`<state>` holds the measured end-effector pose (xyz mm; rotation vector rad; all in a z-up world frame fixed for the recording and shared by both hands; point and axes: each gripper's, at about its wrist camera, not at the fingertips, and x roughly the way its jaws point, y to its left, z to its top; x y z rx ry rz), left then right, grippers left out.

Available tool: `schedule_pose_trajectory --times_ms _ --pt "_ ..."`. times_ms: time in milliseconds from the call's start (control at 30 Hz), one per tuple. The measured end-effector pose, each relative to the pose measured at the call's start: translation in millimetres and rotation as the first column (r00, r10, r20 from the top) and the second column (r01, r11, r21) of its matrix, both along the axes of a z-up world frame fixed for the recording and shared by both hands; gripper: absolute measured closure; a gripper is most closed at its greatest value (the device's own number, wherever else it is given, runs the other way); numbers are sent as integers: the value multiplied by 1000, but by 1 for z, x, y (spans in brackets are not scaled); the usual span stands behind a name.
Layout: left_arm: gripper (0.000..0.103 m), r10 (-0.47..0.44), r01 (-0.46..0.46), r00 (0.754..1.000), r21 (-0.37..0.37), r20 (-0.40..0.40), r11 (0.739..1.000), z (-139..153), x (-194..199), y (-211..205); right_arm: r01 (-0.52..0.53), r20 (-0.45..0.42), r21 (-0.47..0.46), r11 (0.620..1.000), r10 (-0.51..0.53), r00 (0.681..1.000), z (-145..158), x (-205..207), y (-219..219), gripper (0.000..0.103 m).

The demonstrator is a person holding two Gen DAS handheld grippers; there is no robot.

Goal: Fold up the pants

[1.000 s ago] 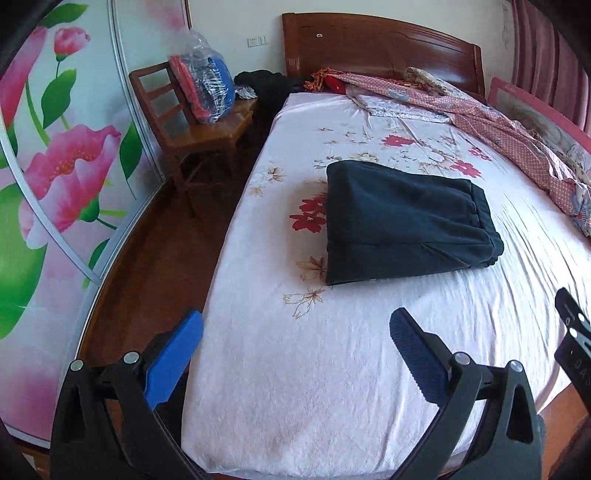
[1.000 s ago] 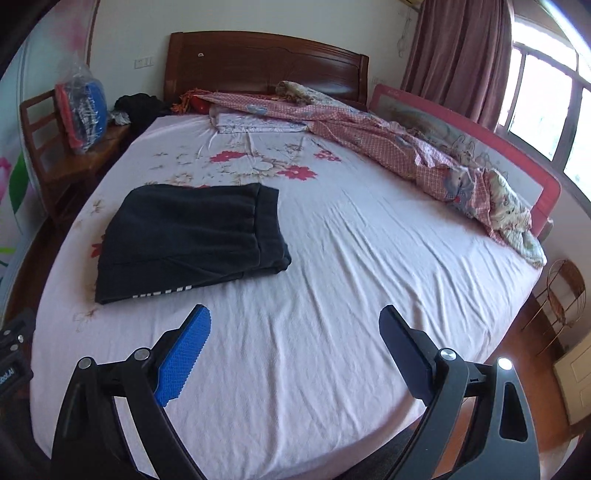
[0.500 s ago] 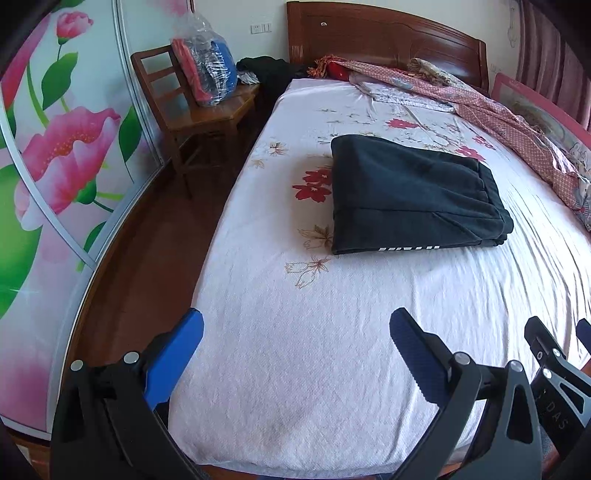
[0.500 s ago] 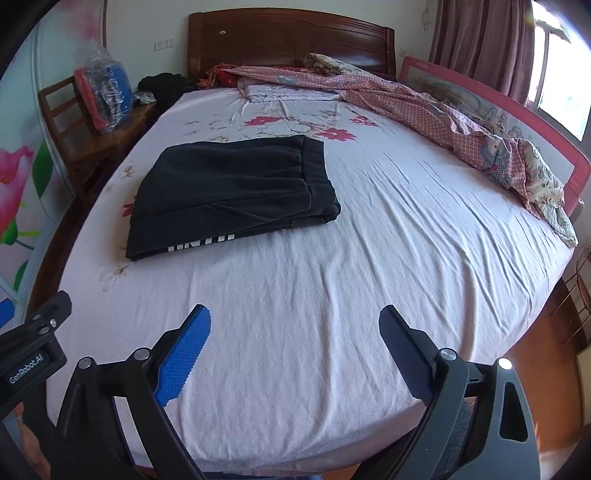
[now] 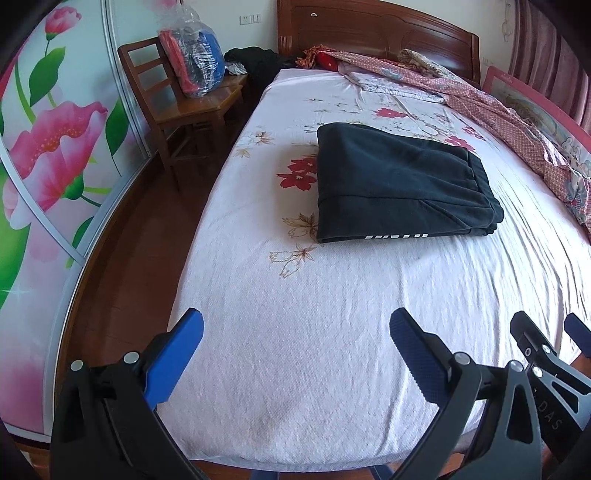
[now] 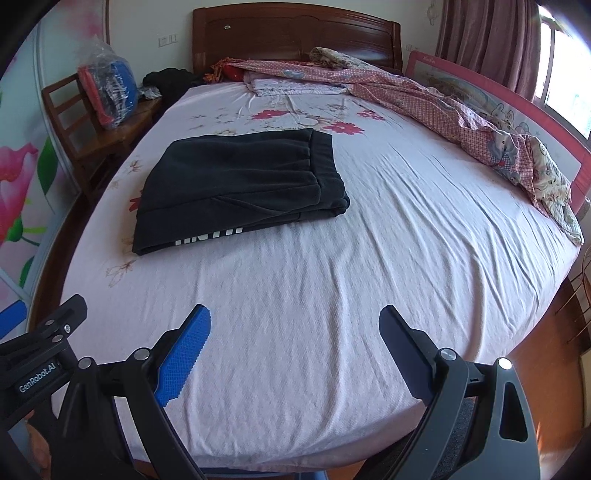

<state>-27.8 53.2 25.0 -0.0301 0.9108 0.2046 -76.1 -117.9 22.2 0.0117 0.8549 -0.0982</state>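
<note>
While the folded pants [image 5: 399, 184] lie on the bed [image 6: 332, 295], both grippers' fingers [image 5: 177, 358] [image 6: 184, 350] gape wide, holding nothing.

Home bedroom: bed [image 6: 332, 295], wooden headboard [image 6: 295, 33], chair [image 5: 177, 107], curtains [image 6: 487, 40].

Wooden bed [image 6: 295, 33], chair [image 5: 177, 107], flowered wardrobe door [image 5: 48, 166], curtained sunlit window [image 6: 565, 74].

A wooden chair [image 5: 177, 107] holding a plastic-wrapped bundle [image 5: 194, 61] stands beside the bed [image 5: 332, 332].
</note>
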Motion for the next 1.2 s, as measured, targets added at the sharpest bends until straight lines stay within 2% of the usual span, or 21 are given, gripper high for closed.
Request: schedule_pose_trajectory --times_ms 1200 --pt "2 -18 18 1000 -29 1 999 2 -3 0 -18 0 20 1000 18 1000 2 0 3 11"
